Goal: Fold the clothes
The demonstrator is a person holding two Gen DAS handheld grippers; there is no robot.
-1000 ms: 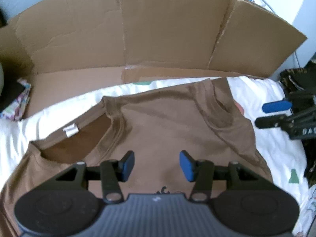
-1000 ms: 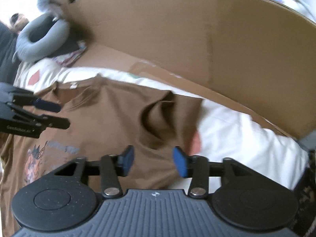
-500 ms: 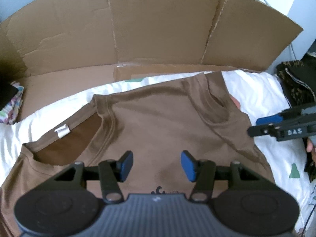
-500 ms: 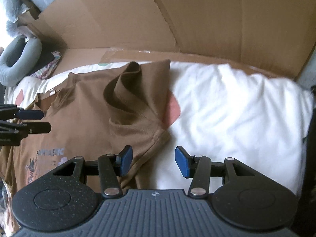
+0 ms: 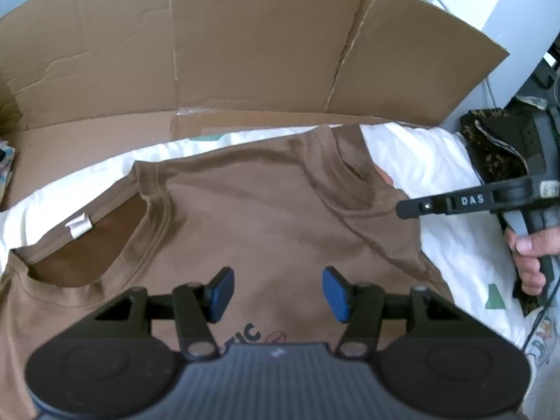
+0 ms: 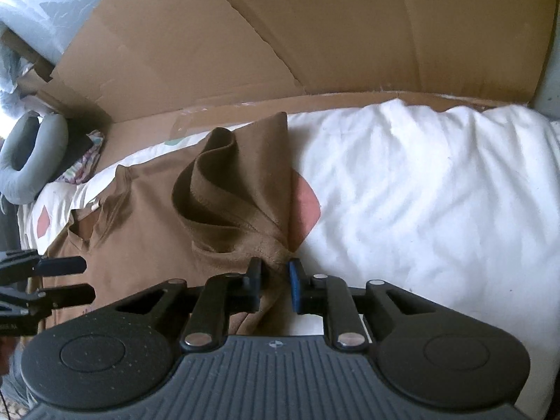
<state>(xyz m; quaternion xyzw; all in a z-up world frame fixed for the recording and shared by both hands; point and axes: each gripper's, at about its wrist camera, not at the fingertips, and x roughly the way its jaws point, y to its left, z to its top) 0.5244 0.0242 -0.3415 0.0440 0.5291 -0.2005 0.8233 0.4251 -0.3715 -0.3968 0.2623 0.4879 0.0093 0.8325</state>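
Shirt: brown tee [image 5: 266,217], laid flat on the white sheet [image 6: 420,189]; collar toward the sheet's left side, white tag [image 5: 79,225] showing inside the neck; dark print on the chest, partly hidden by the left tool.
Sleeve: the tee's right sleeve [image 6: 231,189] is rucked up into a standing fold near the sheet's far edge, its hem open like a loop.
Right gripper [image 6: 274,273]: jaws closing and nearly together, a pinch of brown sleeve fabric bunched between the blue pads [image 6: 295,287]; it sits at the tee's right edge where cloth meets bare sheet.
Left gripper [image 5: 276,294]: about half open, jaws opening a little, nothing between them; it hovers over the chest of the tee, just above the print. Contact with the cloth cannot be told.
Hand [image 5: 532,252]: person's fingers wrapped on the right tool's handle, at the sheet's right side.
Sheet: white with scattered colour patches; a pink patch [image 6: 306,206] lies just beside the lifted sleeve.
Cardboard [image 5: 245,52]: flattened box standing along the sheet's far edge, a flap lying under the sheet's border.
Far left corner: grey neck pillow [image 6: 21,161] on the surface beyond the sheet.
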